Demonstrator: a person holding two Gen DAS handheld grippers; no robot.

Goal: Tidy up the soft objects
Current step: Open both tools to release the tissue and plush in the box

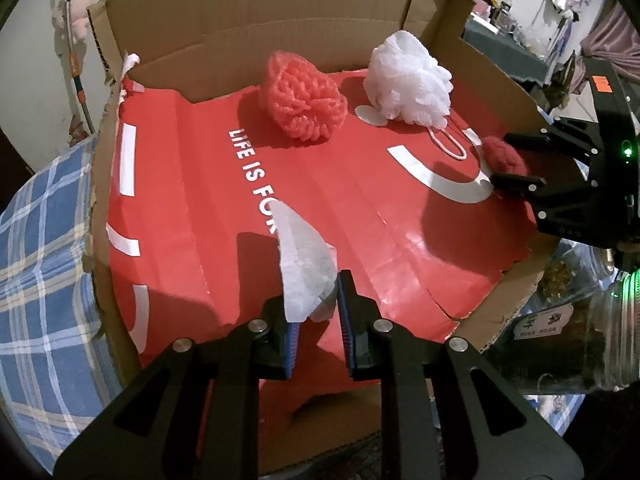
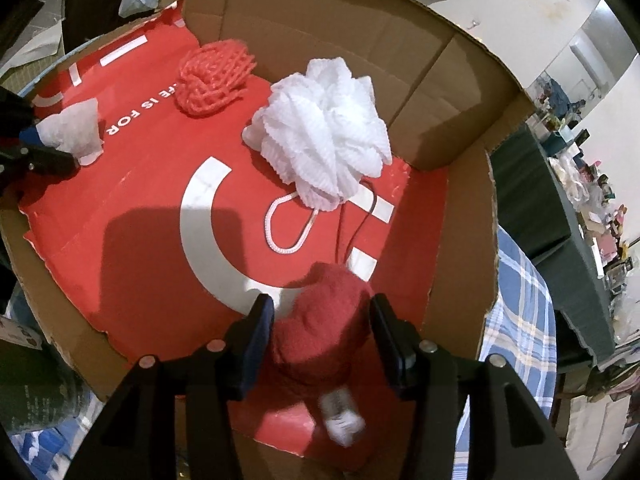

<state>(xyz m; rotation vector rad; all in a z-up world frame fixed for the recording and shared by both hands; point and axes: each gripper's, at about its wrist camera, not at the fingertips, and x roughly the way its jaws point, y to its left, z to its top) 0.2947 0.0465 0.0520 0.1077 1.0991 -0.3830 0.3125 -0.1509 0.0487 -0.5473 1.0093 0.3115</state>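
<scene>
A cardboard box (image 1: 280, 12) lined with a flattened red paper bag (image 1: 200, 200) holds a coral mesh puff (image 1: 302, 98) (image 2: 214, 78) and a white bath loofah (image 1: 410, 80) (image 2: 324, 128) near its far wall. My left gripper (image 1: 316, 300) is shut on a white fabric pouch (image 1: 306, 272) (image 2: 74, 132), low over the red lining. It shows at the left edge of the right wrist view as the left gripper (image 2: 44, 148). My right gripper (image 2: 320, 304) (image 1: 502, 157) holds a dark red fuzzy item (image 2: 324, 328) (image 1: 505, 155) between its pads, above the box's right part.
The loofah's white cord loop (image 2: 288, 224) lies on the lining between the loofah and my right gripper. A blue plaid cloth (image 1: 40, 260) lies under the box. A glass jar (image 1: 580, 340) stands outside its near right corner. A dark green table (image 2: 552, 200) stands beyond.
</scene>
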